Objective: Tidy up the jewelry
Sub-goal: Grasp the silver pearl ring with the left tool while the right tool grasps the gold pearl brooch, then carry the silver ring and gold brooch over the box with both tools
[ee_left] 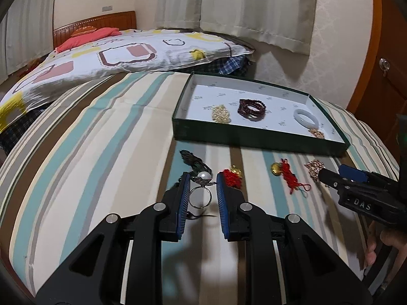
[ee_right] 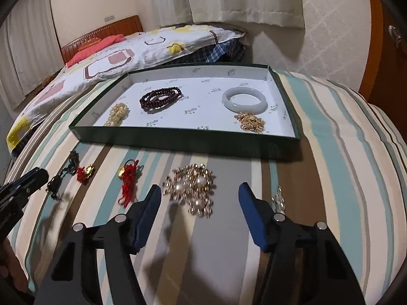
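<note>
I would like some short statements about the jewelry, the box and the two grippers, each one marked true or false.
1. The white bangle lies inside the green box. True.
2. The left gripper is closed tightly on the pearl ring. False: its jaws stand apart, and the ring sits between them.
3. The dark red bead bracelet lies on the striped bedcover, outside the box. False: it lies inside the box.
4. The right gripper is open, with the gold and pearl brooch ahead between its fingers. True.
5. Two red cord charms, and, lie on the bedcover in front of the box. True.
</note>
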`<act>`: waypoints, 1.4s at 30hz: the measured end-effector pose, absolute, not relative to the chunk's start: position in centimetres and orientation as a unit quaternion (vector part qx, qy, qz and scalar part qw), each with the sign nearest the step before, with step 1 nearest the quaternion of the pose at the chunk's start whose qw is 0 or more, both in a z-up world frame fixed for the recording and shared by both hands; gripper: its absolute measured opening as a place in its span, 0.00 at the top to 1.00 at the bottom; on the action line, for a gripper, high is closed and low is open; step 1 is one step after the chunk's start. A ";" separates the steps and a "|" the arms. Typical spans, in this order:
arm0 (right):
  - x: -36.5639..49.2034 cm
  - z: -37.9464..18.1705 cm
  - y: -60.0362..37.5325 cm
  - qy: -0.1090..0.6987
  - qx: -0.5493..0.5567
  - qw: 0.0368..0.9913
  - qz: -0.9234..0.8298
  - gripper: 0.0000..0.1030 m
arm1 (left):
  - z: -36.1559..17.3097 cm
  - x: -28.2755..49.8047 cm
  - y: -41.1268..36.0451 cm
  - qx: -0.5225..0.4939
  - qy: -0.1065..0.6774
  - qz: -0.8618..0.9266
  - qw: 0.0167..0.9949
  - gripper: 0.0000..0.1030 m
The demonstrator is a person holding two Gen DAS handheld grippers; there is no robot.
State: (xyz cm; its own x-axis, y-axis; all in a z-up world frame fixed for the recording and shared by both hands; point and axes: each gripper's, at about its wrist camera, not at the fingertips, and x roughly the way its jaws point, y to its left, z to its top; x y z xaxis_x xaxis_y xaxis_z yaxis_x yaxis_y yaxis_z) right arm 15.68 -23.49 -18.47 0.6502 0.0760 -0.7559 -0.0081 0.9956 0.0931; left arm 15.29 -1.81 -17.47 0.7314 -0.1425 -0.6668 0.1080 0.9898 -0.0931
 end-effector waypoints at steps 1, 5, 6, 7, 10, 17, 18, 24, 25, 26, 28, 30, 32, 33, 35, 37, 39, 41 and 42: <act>15.9 -18.6 -23.5 0.422 0.040 0.905 0.025 0.40 | -17.5 15.4 -1.7 -0.026 0.361 -0.065 0.930 0.80; 16.6 -19.1 -23.1 0.440 0.030 0.897 0.029 0.40 | -17.6 15.8 -1.4 -0.029 0.364 -0.063 0.929 0.80; 16.6 -19.1 -22.9 0.440 0.022 0.897 0.028 0.40 | -17.7 15.9 -1.4 -0.030 0.365 -0.062 0.928 0.80; 16.6 -19.1 -22.8 0.441 0.018 0.897 0.027 0.40 | -17.7 15.8 -1.3 -0.031 0.366 -0.062 0.928 0.80; 16.4 -19.1 -22.5 0.438 0.005 0.899 0.026 0.54 | -17.8 16.0 -1.2 -0.033 0.368 -0.061 0.927 0.80; 15.7 -19.0 -23.3 0.432 0.031 0.901 0.031 0.58 | -17.8 16.1 -1.2 -0.035 0.369 -0.061 0.927 0.80; 15.5 -19.0 -23.5 0.431 0.034 0.901 0.031 0.58 | -17.8 16.1 -1.2 -0.034 0.368 -0.062 0.927 0.80; 14.7 -18.4 -23.7 0.421 0.040 0.906 0.028 0.59 | -17.8 16.0 -1.4 -0.034 0.366 -0.064 0.928 0.80; 14.6 -18.3 -23.7 0.420 0.041 0.906 0.028 0.59 | -17.7 16.0 -1.5 -0.035 0.366 -0.065 0.928 0.80; 14.4 -18.1 -23.7 0.417 0.041 0.907 0.029 0.59 | -17.6 15.9 -1.6 -0.034 0.365 -0.065 0.928 0.80; 14.3 -17.8 -23.7 0.413 0.042 0.909 0.029 0.59 | -17.4 15.8 -1.7 -0.035 0.363 -0.066 0.929 0.80; 14.2 -17.0 -23.8 0.403 0.044 0.914 0.030 0.59 | -17.1 15.8 -1.7 -0.036 0.361 -0.068 0.929 0.80; 14.2 -16.3 -23.8 0.394 0.045 0.917 0.031 0.59 | -16.5 15.8 -1.9 -0.037 0.356 -0.071 0.931 0.80; 14.2 -15.8 -23.8 0.388 0.045 0.920 0.031 0.59 | -16.3 15.8 -2.0 -0.037 0.354 -0.073 0.931 0.80; 14.3 -14.9 -24.0 0.376 0.046 0.925 0.032 0.59 | -15.6 16.1 -2.3 -0.038 0.348 -0.079 0.933 0.80; 14.6 -14.2 -23.9 0.367 0.045 0.929 0.033 0.59 | -15.0 16.3 -2.7 -0.038 0.341 -0.086 0.935 0.80; 15.1 -13.4 -24.0 0.356 0.042 0.933 0.033 0.59 | -14.1 16.8 -3.4 -0.036 0.330 -0.095 0.938 0.80; 15.7 -12.8 -24.0 0.347 0.041 0.936 0.034 0.59 | -13.3 17.5 -4.0 -0.035 0.321 -0.103 0.941 0.80; 15.9 -12.6 -24.0 0.344 0.040 0.938 0.035 0.59 | -12.9 17.9 -4.3 -0.037 0.317 -0.107 0.942 0.80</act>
